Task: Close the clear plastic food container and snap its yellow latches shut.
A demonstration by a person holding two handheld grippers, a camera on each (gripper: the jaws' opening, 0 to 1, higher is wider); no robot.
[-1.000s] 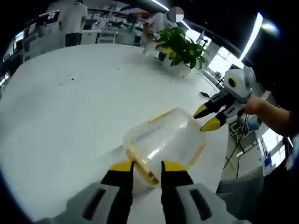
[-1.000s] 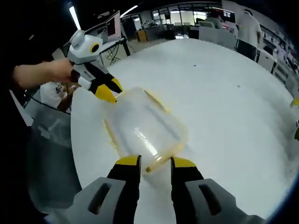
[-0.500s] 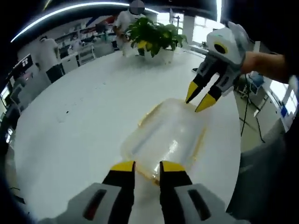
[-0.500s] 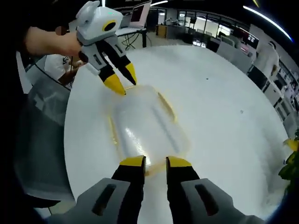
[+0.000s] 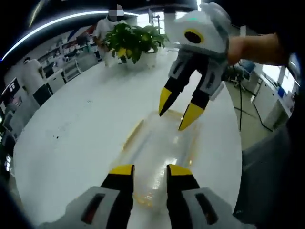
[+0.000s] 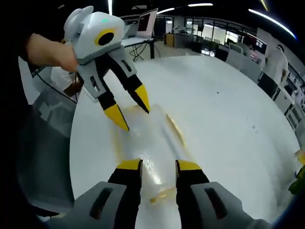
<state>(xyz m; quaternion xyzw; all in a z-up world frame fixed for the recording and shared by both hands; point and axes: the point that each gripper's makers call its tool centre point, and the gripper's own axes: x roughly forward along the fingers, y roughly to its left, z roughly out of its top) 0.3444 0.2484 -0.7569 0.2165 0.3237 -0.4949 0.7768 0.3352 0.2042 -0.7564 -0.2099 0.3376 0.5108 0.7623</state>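
Both grippers, left gripper (image 5: 144, 170) and right gripper (image 6: 153, 165), moved closer over container (image 5: 159, 152), jaws parted, apparently grasping nothing; white desk (image 5: 76, 129), potted plant (image 5: 131, 40) at far edge.

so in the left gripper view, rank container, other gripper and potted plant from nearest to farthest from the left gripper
1. Clear plastic food container, right under and just ahead of the left gripper.
2. Right gripper, over the container's far end, fingers apart.
3. Potted plant, far across the white table, upper left.
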